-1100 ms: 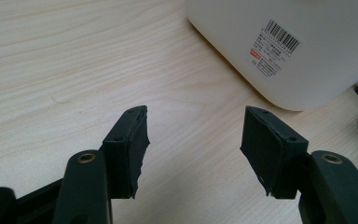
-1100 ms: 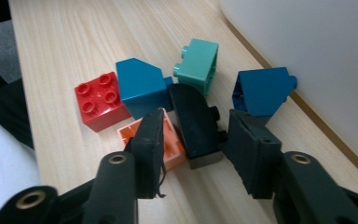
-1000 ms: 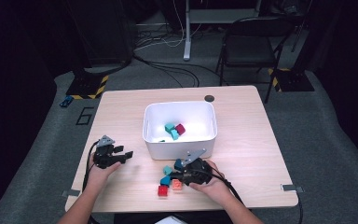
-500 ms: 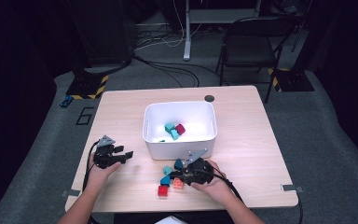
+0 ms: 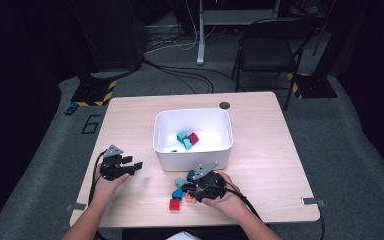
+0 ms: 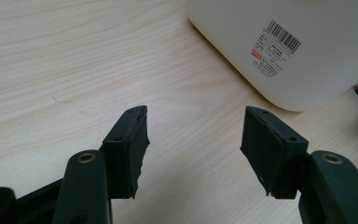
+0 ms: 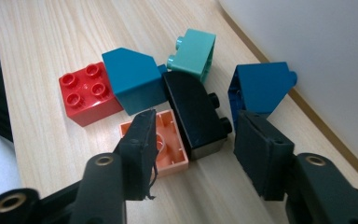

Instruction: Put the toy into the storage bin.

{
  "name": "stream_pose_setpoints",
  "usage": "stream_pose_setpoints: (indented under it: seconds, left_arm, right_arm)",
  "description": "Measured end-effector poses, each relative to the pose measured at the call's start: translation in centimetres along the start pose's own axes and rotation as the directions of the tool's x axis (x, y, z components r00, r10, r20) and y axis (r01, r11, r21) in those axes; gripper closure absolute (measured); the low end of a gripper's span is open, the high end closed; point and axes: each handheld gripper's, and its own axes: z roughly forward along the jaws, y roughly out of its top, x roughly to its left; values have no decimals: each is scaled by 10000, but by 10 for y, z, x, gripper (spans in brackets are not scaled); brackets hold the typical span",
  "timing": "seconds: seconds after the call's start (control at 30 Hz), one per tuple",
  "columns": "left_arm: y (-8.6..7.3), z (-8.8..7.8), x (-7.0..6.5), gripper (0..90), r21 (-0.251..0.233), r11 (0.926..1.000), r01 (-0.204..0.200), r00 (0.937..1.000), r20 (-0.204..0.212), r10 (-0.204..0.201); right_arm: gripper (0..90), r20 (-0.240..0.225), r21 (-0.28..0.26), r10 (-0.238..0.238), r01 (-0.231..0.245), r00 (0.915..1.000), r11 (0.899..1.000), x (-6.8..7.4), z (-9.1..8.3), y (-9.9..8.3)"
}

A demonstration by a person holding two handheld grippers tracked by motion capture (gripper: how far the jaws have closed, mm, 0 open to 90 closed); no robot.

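Right gripper (image 7: 193, 144): I see its jaws have just been opening; they stand apart and straddle the black block (image 7: 196, 114) without pressing it, so I hold nothing.
Black block: lies on its side on the table (image 5: 275, 150), 2 studs facing right, between my pads and touching the orange block (image 7: 165, 149).
Orange block: upside down, hollow underside up, just under my left pad.
Pile: I count 6 loose blocks packed close: red (image 7: 86, 93) with 4 studs, teal wedge (image 7: 135, 84), mint (image 7: 193, 53), blue wedge (image 7: 258, 88), black, orange.
Left gripper (image 6: 193, 140): jaws stand apart over bare wood, nothing between them; in the high view it rests near the table's left edge (image 5: 122, 167).
Bin (image 5: 192, 150): white, beyond the pile, with teal and dark red blocks inside.
Risk 1: if I close here, my left pad may catch the orange block's rim and drag both pieces.
Risk 2: smooth, glossy plastic and sloped faces could let a block squirt out of the pads.
Risk 3: the blue wedge sits just beside my right pad; a nudge could push it against the bin wall.
Materials: hard shiny plastic blocks, matte black rubbery pads, pale wood-grain tabletop, smooth rounded bin.
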Motion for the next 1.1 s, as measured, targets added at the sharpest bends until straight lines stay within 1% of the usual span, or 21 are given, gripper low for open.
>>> stream_pose_setpoints:
  seconds: [0.1, 0.13, 0.2, 0.27, 0.3, 0.4, 0.47, 0.53, 0.57, 0.63, 0.7, 0.73, 0.77, 0.8, 0.83, 0.9, 0.93, 1.07, 1.1]
  left_arm:
    - [0, 0, 0, 405, 36, 10000, -14, 10000, 13, 14]
    - [0, 0, 0, 405, 9, 10000, 4, 10000, -2, -4]
    - [0, 0, 0, 405, -4, 10000, 11, 10000, -11, -11]
    - [0, 0, 0, 405, -17, 10000, 10, 10000, -12, -10]
    - [0, 0, 0, 405, -10, 10000, 15, 10000, -13, -15]
    - [0, 0, 0, 405, 20, 10000, -1, 10000, -18, 1]
    - [0, 0, -1, 405, 40, 10000, -49, 10000, -13, 49]
    - [0, 0, -1, 405, 42, 10000, -32, 10000, -21, 32]
    - [0, 0, 0, 405, 36, 10000, -15, 10000, -21, 15]
    - [0, 1, 0, 405, -44, 10000, 22, 10000, -49, -22]
    - [0, 1, 0, 405, -46, 10000, 22, 10000, -36, -22]
    - [0, 1, 0, 405, -36, 10000, -5, 10000, -20, 5]
    - [0, 1, 0, 405, -38, 10000, 0, 10000, -7, 0]
    - [0, 1, 0, 405, -33, 10000, -45, 10000, -21, 45]
    - [0, 1, 0, 405, -26, 10000, -43, 10000, -22, 43]
    - [0, 1, 0, 405, -30, 10000, -20, 10000, -11, 20]
    - [0, 1, 0, 405, -52, 10000, 24, 10000, -24, -24]
    - [0, 0, 0, 405, 9, 10000, 9, 10000, 9, -9]
    - [0, 0, 0, 405, -18, 10000, 15, 10000, 1, -15]
  right_arm:
    - [453, 34, 71, 99, -99, 9999, 9999, 3, -1, -2]
    - [451, 17, 102, -4, 4, 10000, 9999, 3, -2, -3]
    - [451, -47, 222, 84, -83, 10000, 9997, 5, -4, -5]
    - [452, -159, 260, -12, 16, 9999, 9997, 8, -7, -7]
    - [452, -128, 239, -7, 11, 9999, 9997, 10, -8, -8]
    - [454, -87, -204, -81, 79, 9999, 9998, 10, -13, -4]
    - [467, -144, -470, 72, -79, 9999, 9989, 8, -15, 0]
    - [477, -135, -521, 123, -130, 9998, 9986, 6, -13, 5]
    - [485, -131, -532, 60, -67, 9999, 9986, 4, -11, 6]
    - [501, -212, -492, -2, -9, 9998, 9988, 3, -7, 9]
    - [523, -298, -415, 50, -63, 9995, 9991, 2, -3, 11]
    - [527, -284, -452, -57, 44, 9996, 9990, 2, -1, 12]
    - [533, -267, -386, -36, 25, 9996, 9993, 2, 0, 12]
    - [535, -234, -414, -126, 116, 9996, 9991, 1, 1, 13]
    - [535, -262, -388, -72, 61, 9996, 9992, 2, 3, 14]
    - [535, -177, -385, -211, 204, 9996, 9991, 1, 5, 15]
    - [535, -198, -368, -160, 153, 9997, 9992, 1, 6, 16]
    - [545, -195, -195, -239, 235, 9995, 9995, -1, 11, 15]
    - [547, -242, -143, -186, 183, 9995, 9997, -1, 12, 15]
